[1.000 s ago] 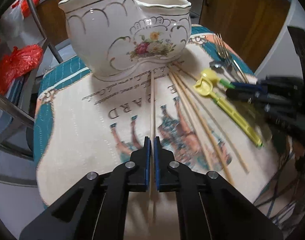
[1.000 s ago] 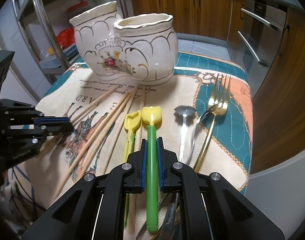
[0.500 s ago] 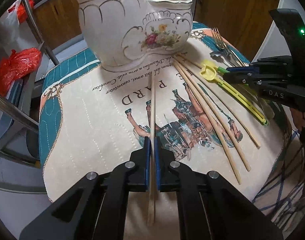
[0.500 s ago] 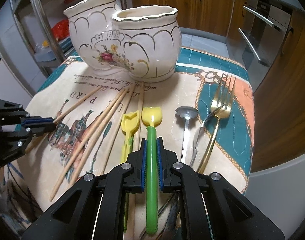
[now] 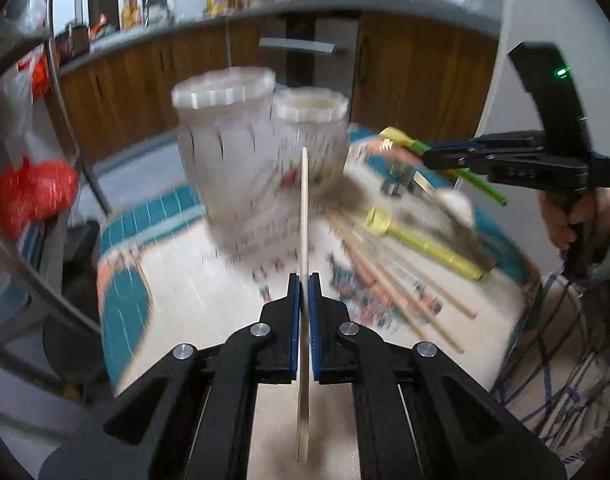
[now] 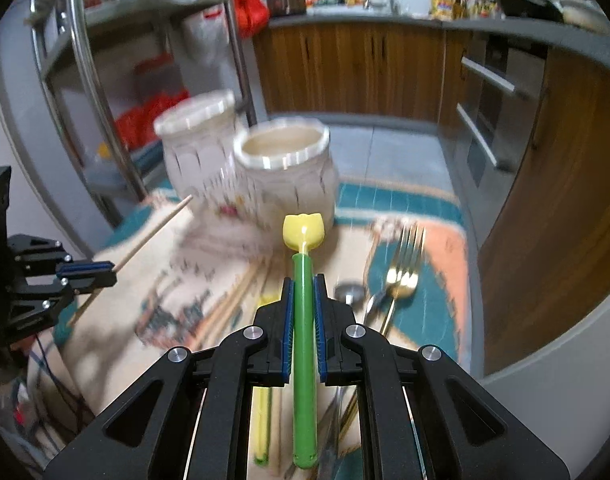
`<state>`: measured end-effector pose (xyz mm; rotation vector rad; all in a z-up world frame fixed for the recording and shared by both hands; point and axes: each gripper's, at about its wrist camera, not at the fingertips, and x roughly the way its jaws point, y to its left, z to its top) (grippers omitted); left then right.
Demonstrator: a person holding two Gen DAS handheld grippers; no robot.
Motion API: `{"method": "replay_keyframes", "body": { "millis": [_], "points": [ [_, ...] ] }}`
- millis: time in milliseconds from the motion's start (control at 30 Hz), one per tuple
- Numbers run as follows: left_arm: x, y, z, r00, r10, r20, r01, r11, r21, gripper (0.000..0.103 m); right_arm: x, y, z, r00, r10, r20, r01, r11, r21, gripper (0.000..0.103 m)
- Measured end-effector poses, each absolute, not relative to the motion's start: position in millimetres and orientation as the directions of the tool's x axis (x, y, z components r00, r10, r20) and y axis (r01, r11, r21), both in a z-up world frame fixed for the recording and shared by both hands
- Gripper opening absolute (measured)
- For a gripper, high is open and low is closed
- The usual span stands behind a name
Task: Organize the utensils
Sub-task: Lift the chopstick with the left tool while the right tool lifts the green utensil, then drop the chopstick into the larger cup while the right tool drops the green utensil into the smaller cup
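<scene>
Five chopsticks (image 5: 304,216), two scoops (image 5: 425,245), two forks (image 6: 403,276).

I see a pale wooden chopstick (image 5: 304,216) pinched in my left tool (image 5: 303,280), raised off the worktop and pointing toward the white twin-mouthed ceramic holder (image 6: 281,176). My right tool (image 6: 303,284) clamps a green-handled scoop with a yellow head (image 6: 303,320), lifted too. On the printed cloth lie more chopsticks (image 5: 401,296), a yellow scoop (image 5: 421,246) and gold forks (image 6: 403,276) beside a spoon (image 6: 349,292).
</scene>
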<state>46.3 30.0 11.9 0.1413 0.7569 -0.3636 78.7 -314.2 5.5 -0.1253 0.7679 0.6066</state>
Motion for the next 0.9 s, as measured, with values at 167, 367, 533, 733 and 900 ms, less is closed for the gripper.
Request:
{"method": "replay_keyframes", "body": {
  "millis": [167, 367, 533, 733, 900],
  "points": [
    [51, 38, 55, 0.768, -0.326, -0.551, 0.393, 0.92, 0.004, 0.004, 84, -309, 38, 0.64, 0.508, -0.577, -0.551, 0.826, 0.117, 0.01],
    [88, 56, 90, 0.845, -0.352, -0.402, 0.349, 0.933, -0.083, 0.004, 116, -292, 67, 0.716, 0.559, -0.419, -0.525, 0.826, 0.205, 0.01],
    [140, 77, 98, 0.878, -0.369, -0.305, 0.306, 0.923, -0.233, 0.004, 143, -278, 71, 0.743, 0.586, -0.322, -0.511, 0.808, 0.292, 0.01],
    [176, 73, 89, 0.905, -0.355, -0.235, 0.281, 0.913, -0.295, 0.004, 178, -263, 45, 0.761, 0.572, -0.306, -0.451, 0.806, 0.384, 0.01],
    [188, 62, 79, 0.934, -0.296, -0.2, 0.24, 0.934, -0.264, 0.004, 186, -248, 29, 0.8, 0.521, -0.296, -0.425, 0.842, 0.333, 0.01]
  ]
}}
